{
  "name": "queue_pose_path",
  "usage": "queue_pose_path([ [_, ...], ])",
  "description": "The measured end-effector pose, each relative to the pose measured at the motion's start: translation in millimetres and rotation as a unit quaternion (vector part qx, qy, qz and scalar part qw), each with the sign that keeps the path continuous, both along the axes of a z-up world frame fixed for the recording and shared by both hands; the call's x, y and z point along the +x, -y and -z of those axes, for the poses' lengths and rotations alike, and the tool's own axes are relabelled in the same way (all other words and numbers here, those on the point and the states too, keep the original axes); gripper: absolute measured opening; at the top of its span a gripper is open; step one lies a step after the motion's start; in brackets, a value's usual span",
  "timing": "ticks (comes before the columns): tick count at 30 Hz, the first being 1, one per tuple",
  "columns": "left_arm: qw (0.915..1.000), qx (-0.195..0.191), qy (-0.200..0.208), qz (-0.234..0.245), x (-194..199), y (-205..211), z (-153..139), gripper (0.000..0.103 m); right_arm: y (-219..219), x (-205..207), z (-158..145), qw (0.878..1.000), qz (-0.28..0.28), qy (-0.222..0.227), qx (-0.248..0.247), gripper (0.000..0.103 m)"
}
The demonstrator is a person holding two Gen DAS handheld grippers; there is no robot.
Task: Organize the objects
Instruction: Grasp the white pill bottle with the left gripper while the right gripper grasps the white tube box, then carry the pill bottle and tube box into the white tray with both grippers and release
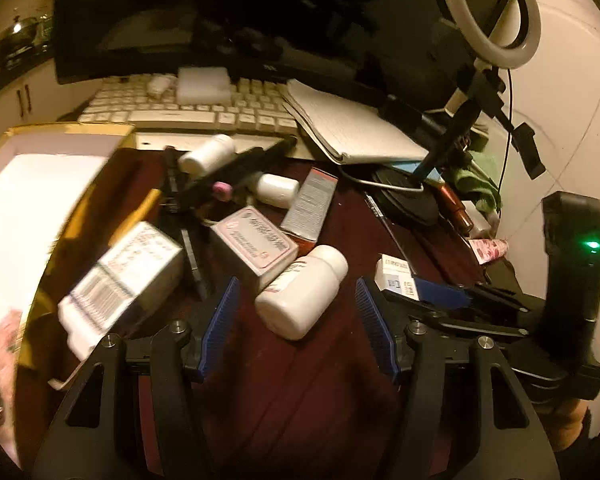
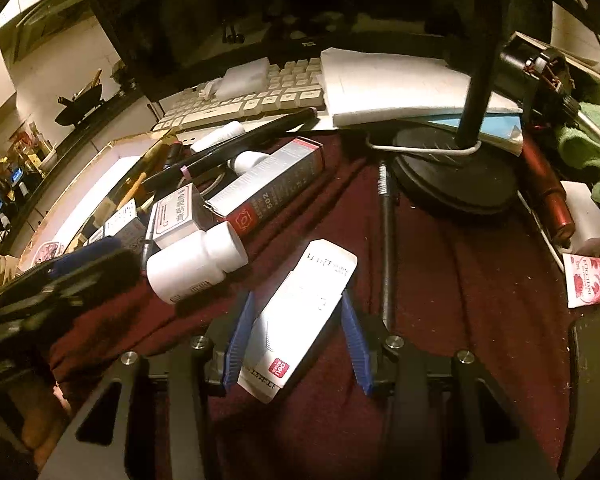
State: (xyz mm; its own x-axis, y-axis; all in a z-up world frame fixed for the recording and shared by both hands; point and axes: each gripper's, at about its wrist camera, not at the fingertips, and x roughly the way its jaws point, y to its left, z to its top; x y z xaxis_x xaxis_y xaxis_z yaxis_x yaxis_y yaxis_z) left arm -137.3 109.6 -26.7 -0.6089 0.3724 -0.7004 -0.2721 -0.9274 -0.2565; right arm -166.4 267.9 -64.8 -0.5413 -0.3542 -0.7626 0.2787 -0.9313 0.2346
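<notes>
Left gripper, jaws wide and empty, faces a white pill bottle lying on its side between its fingertips, long axis slanting away to the right, cap farthest. Right gripper, jaws nearly closed around a white carton, carton pointing ahead; whether pads touch it is unclear.

Desk layout — a keyboard lies at the back, with a notebook overlapping its right end. Before them, a pill bottle lies on its side, a small carton just behind it. A tray sits at left — a lamp base at right.
</notes>
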Motion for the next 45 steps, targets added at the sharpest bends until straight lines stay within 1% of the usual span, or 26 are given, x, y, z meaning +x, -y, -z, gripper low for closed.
queue_pose_path([
  [1,0.9999,0.001,0.007,0.008,-2.0,-3.0,1.8,0.060,-2.4,0.1,0.1,1.000,0.005,-0.001,0.002,0.044],
  [2,0.9994,0.011,0.014,0.028,-1.5,-5.8,2.7,0.061,-4.9,0.0,0.3,1.000,0.007,0.000,0.000,0.044],
  [3,0.9988,0.016,0.013,0.044,1.7,-8.0,1.5,0.061,-7.0,0.0,0.1,1.000,0.009,0.002,-0.003,0.044],
  [5,0.9976,0.016,0.005,0.067,9.1,-13.9,-3.0,0.061,-9.3,0.9,0.0,1.000,0.010,0.002,-0.006,0.044],
  [6,0.9976,0.011,-0.002,0.069,11.6,-14.9,-4.9,0.061,-9.7,1.3,0.0,1.000,0.010,0.002,-0.005,0.044],
  [8,0.9986,-0.002,-0.009,0.053,8.8,-15.5,-5.4,0.061,-11.1,2.2,-0.1,1.000,0.012,0.003,-0.008,0.044],
  [11,0.9994,-0.002,0.016,0.031,-6.0,-12.8,2.2,0.061,-10.0,2.4,-0.8,1.000,0.014,0.004,-0.007,0.045],
  [12,0.9993,0.001,0.022,0.030,-8.8,-11.1,3.8,0.061,-9.3,3.4,-1.3,1.000,0.014,0.004,-0.006,0.045],
  [16,0.9979,0.010,0.038,0.051,-17.3,-16.7,10.2,0.061,-7.1,5.4,-0.9,1.000,0.013,0.008,-0.004,0.045],
  [19,0.9972,0.014,0.049,0.055,-22.0,-20.1,12.9,0.059,-7.0,6.0,-0.5,1.000,0.013,0.004,-0.004,0.045],
  [20,0.9972,0.013,0.050,0.055,-23.3,-22.0,14.0,0.048,-7.7,6.0,-0.2,1.000,0.014,0.003,-0.006,0.045],
  [21,0.9972,0.008,0.052,0.054,-23.8,-24.1,15.2,0.040,-7.8,6.1,-0.1,1.000,0.015,0.003,-0.007,0.045],
  [22,0.9970,0.004,0.056,0.053,-23.9,-25.4,16.7,0.036,-7.2,6.5,0.0,1.000,0.016,0.002,-0.005,0.045],
  [24,0.9978,-0.003,0.049,0.045,-18.9,-24.2,15.8,0.036,-1.7,8.7,-0.3,1.000,0.013,-0.005,0.014,0.045],
  [28,0.9985,0.001,0.045,0.031,-2.9,-15.0,10.7,0.035,1.5,11.1,-0.5,1.000,0.010,-0.012,0.024,0.046],
  [33,0.9986,0.049,0.018,-0.007,29.6,13.0,-0.6,0.035,4.3,11.9,0.5,0.999,0.013,-0.016,0.032,0.048],
  [37,0.9974,0.061,0.006,-0.038,41.7,36.0,-6.4,0.035,15.4,14.7,2.0,0.998,0.016,-0.026,0.060,0.052],
  [39,0.9959,0.070,0.014,-0.055,44.1,47.9,-2.9,0.035,25.2,18.4,3.6,0.995,0.008,-0.036,0.092,0.052],
  [40,0.9949,0.077,0.018,-0.062,44.6,53.2,-0.3,0.035,27.9,19.6,3.5,0.995,0.002,-0.036,0.097,0.052],
  [45,0.9918,0.086,0.038,-0.087,46.2,68.6,11.4,0.035,20.2,21.3,2.9,0.996,0.005,-0.031,0.082,0.052],
])
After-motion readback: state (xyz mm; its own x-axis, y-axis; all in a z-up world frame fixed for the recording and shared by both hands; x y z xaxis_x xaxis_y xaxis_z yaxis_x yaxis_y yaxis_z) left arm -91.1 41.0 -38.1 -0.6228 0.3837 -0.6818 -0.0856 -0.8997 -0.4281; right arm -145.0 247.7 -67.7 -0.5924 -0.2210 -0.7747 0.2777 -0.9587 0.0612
